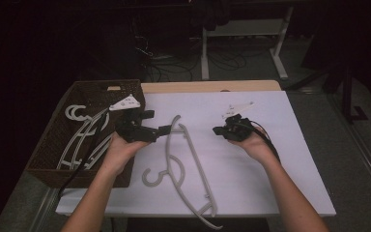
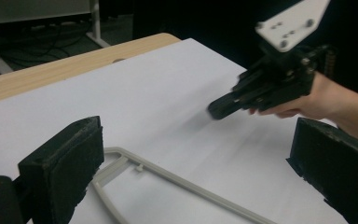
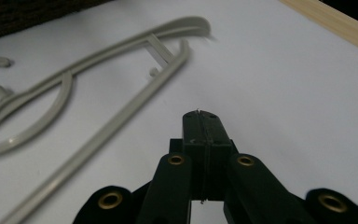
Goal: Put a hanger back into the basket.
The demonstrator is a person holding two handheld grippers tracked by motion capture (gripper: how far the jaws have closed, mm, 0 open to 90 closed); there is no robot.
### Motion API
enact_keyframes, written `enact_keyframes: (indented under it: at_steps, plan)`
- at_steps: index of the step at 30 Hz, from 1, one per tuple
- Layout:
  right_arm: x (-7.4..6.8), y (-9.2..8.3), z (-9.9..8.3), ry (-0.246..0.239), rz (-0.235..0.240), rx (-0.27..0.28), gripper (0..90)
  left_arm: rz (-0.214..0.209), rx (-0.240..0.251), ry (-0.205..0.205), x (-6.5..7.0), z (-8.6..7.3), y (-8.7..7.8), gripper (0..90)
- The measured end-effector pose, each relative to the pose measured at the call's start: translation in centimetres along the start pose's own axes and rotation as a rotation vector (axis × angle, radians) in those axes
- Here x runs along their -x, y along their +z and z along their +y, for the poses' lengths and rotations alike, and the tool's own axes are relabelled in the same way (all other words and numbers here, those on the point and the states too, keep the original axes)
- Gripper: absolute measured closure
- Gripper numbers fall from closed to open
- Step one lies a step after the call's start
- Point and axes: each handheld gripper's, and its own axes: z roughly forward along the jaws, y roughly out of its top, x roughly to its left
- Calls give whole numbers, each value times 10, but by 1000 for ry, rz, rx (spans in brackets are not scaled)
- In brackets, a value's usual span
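- Lying flat on the counter's white sheet, between both hands, hook toward the left edge: grey hanger (image 1: 186,166), lower arm overhanging the near edge.
- Gaping wide over the hanger's far end, gripping nothing: left tool (image 1: 163,129).
- Clenched empty, apart from the hanger toward the right edge: right tool (image 1: 218,130).
- Risking a skid or a tip over the near edge if the thin rail is nipped off-centre.
- Tangling likely among more hangers (image 1: 79,137) in the basket (image 1: 53,145).
- Cut off below: hanger's lowest tip; dim background, hard to read.
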Motion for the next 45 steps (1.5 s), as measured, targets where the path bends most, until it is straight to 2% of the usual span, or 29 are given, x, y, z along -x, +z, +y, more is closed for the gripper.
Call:
enact_keyframes:
  at_steps: [1,7,12,15,18,19,22,26,31,37,41,45]
  plan:
    - [-4,15,9,-7,17,-7,886,0,2,-2,-1,0,1,25]
    - [-15,66,37,-36,60,-48,886,-1,-18,3,-3,-3,7,25]
    - [-23,106,54,-83,68,-117,887,-7,-4,1,-4,-1,5,26]
    - [-28,123,58,-108,67,-162,887,-10,1,1,-4,0,4,26]
    - [-28,133,57,-136,23,-207,888,-9,-2,1,-4,0,3,26]
    - [-26,134,56,-124,31,-205,888,-11,-1,1,-4,0,4,26]
    - [-21,132,53,-131,-4,-219,889,-15,-4,0,-3,-1,5,26]
    - [-4,120,47,-125,-69,-239,888,-18,-10,1,-3,-3,8,26]
    - [26,97,28,-56,-148,-246,889,-27,-16,-2,-1,-5,13,27]
    - [62,60,-3,43,-251,-254,889,-33,-31,1,1,-8,19,27]
    - [79,36,-24,99,-321,-265,889,-42,-39,3,3,-11,22,27]
    - [86,19,-40,147,-359,-269,889,-48,-46,2,5,-13,26,28]
